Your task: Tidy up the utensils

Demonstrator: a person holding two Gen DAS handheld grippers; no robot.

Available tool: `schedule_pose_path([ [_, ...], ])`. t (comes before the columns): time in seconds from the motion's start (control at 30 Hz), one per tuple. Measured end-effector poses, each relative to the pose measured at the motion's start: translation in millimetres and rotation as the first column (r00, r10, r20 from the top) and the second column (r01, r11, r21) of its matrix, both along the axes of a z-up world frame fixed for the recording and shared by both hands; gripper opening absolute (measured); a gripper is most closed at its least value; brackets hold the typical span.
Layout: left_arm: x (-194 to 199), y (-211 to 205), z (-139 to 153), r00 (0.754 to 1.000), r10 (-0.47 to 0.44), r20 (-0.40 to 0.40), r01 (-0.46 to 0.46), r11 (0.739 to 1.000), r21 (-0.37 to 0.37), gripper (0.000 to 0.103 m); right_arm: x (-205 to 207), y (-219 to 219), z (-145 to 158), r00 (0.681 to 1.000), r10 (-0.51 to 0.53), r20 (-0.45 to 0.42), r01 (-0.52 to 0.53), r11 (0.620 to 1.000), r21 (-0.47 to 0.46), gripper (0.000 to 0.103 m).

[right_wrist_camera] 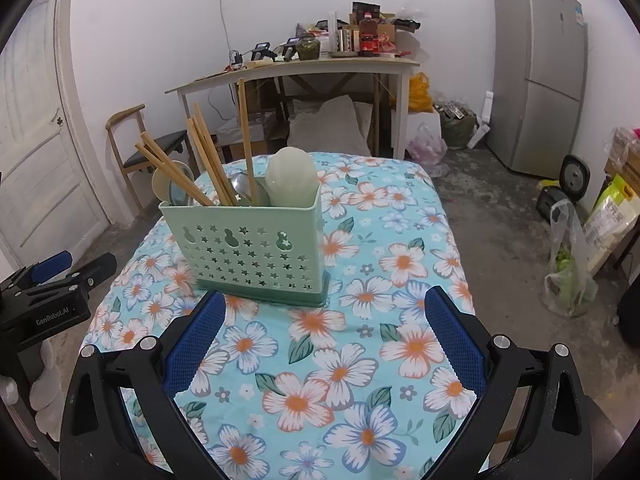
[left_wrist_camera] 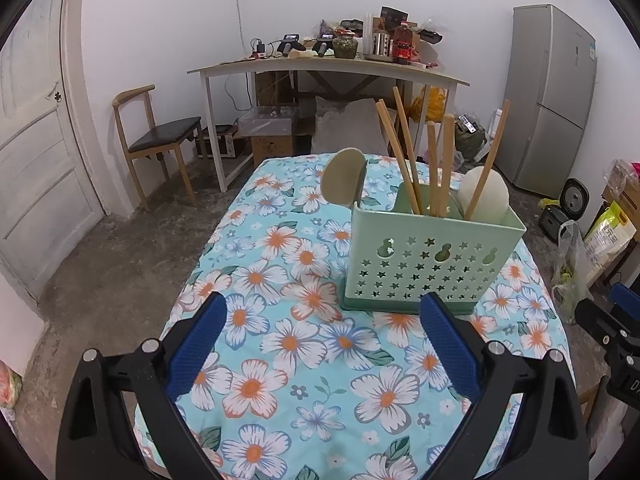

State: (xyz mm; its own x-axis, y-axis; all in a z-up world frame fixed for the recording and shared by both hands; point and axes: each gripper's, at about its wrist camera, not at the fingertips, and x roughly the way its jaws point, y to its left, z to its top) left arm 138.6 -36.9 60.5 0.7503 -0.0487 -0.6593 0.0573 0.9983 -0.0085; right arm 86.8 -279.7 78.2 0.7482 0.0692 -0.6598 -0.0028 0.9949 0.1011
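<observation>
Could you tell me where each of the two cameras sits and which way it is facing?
Left wrist: on the left hand-held gripper, open, looking forward over the floral tablecloth at the green utensil holder, ahead to the right.
Right wrist: on the right hand-held gripper, open; holder ahead-left; left gripper at its left edge.
Shared: holder, chopsticks, fridge.

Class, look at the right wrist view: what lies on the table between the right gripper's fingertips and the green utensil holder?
Nothing but bare floral tablecloth lies between the right gripper and the green utensil holder; the right wrist view shows it.
</observation>
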Motion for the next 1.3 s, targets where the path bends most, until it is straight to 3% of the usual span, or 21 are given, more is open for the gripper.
schedule_pose_path([
  [1.3, 2, 35, -2, 0.989, 0.145, 0.021, -0.145, 0.989, 0.038, 0.095, 7, -14, 6, 0.996, -0.085, -0.004, 0.085, 0.996, -0.021, 0.095],
])
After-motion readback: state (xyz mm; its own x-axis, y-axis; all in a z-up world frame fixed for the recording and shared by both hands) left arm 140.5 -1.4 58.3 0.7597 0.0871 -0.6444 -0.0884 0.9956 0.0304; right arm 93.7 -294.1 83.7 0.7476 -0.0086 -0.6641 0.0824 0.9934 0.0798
